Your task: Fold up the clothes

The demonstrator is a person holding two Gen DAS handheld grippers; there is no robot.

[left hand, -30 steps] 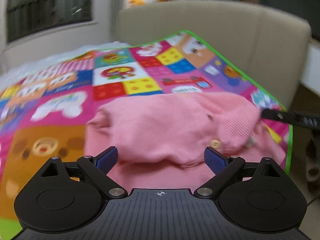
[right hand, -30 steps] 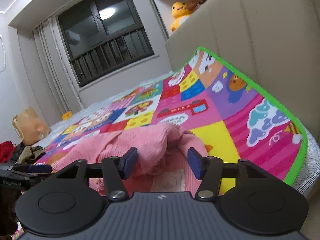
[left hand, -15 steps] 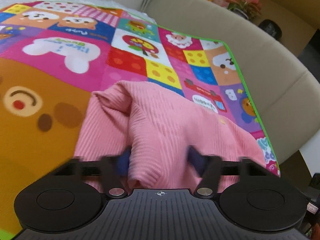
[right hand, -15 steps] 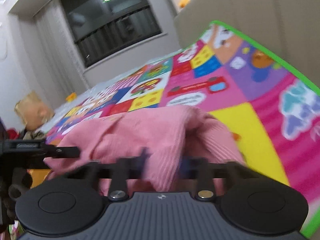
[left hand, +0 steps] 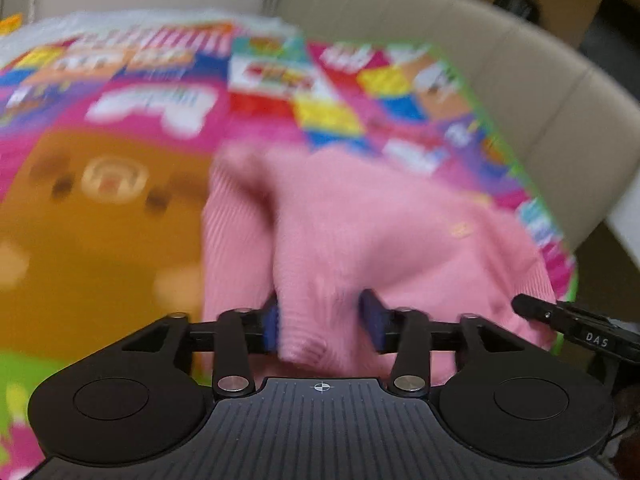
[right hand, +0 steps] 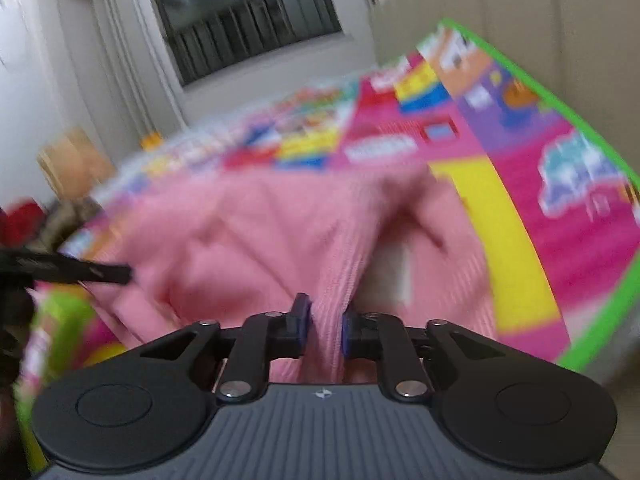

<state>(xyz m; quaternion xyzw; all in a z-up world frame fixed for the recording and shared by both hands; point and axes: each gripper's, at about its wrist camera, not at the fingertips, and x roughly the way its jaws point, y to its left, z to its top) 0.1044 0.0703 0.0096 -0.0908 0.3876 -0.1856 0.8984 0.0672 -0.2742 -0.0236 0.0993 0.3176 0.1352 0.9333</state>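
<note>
Both grippers, left (left hand: pixel 320 322) and right (right hand: pixel 323 330), pinch bunched folds of the pink top (left hand: pixel 380 240), jaws opening; next, probably lift and lay it flat.

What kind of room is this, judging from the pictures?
Probably a bedroom at home: a padded beige headboard, a colourful cartoon mat spread over what looks like a bed, and a barred window with curtains.

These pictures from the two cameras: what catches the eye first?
A pink ribbed sweater lies bunched on a loud cartoon play mat. Each hand-held gripper has a fold of it between its blue pads: the left low in its view, the right likewise, jaws easing open. A beige padded headboard rises behind.
</note>
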